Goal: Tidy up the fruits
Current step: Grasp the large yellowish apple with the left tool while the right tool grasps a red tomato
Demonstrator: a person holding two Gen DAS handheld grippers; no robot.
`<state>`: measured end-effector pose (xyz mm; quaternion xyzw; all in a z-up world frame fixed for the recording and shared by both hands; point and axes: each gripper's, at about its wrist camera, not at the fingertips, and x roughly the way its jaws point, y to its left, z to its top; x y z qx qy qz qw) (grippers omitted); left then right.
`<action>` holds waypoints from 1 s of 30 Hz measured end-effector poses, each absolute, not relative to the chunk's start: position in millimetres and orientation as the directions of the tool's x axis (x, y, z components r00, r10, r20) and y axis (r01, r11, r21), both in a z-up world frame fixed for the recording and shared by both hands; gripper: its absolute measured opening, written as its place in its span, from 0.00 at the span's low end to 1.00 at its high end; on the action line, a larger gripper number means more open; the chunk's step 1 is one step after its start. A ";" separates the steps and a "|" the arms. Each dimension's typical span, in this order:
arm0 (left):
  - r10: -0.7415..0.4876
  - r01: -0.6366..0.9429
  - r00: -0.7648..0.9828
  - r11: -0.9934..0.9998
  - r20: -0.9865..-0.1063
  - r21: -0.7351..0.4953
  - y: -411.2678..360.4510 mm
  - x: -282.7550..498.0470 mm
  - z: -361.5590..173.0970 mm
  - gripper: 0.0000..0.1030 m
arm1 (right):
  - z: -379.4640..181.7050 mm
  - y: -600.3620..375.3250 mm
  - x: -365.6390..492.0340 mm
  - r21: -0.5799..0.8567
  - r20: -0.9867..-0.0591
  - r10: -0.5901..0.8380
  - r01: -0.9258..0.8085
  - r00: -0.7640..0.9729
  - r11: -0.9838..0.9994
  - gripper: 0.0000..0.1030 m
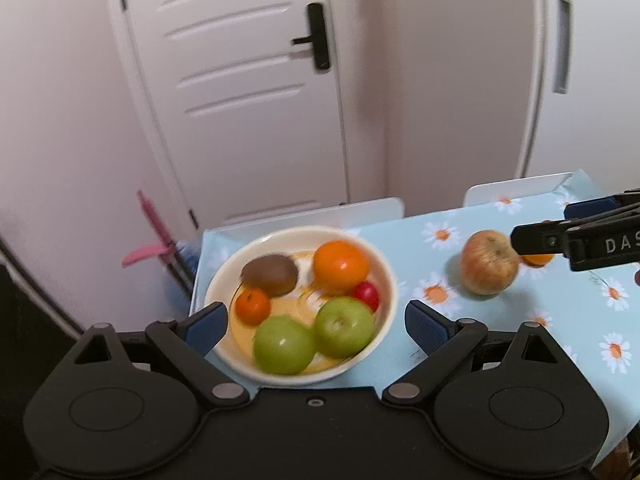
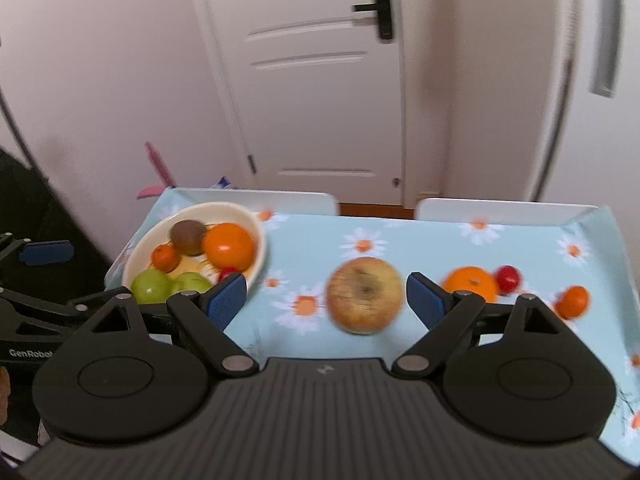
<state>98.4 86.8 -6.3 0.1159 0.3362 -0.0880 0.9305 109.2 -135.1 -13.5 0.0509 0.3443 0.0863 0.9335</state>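
We are working over a table (image 2: 440, 240) covered in a pale blue cloth printed with white-and-orange daisies, pushed up near a white panelled door (image 2: 320, 100) with a black handle (image 2: 380, 6), pale walls on either side. Two white chair backs (image 2: 500, 210) are showing at the far edge. We are holding the left gripper (image 1: 316, 320) wide open above the cream bowl (image 1: 384, 264), gripping nothing; inside are sitting two green apples (image 1: 344, 326), a kiwi (image 1: 271, 274), an orange (image 1: 341, 265), a small tangerine (image 1: 252, 306) and a red fruit (image 1: 366, 295). The right gripper (image 2: 326, 300) is also spread wide and empty, with a russet apple (image 2: 364, 295) lying on the cloth between its fingers. Further right another orange (image 2: 470, 280), a red fruit (image 2: 508, 278) and a tangerine (image 2: 576, 300) are resting.
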 end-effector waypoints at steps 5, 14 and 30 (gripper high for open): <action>-0.080 0.251 0.769 0.950 -0.634 0.184 57.7 99.3 1.5 0.95 | -7.9 -174.1 100.1 0.138 -0.626 0.164 -0.098 0.762 0.985 0.99; -0.043 0.201 0.771 0.963 -0.635 0.179 -9.6 98.5 0.6 0.97 | -10.5 -260.0 105.0 0.109 -0.647 0.184 -0.149 0.740 0.983 0.99; 0.030 0.139 0.730 0.972 -0.682 0.191 -102.7 131.9 -51.0 0.97 | -65.6 -345.5 151.5 0.032 -0.698 0.231 -0.293 0.678 0.956 0.99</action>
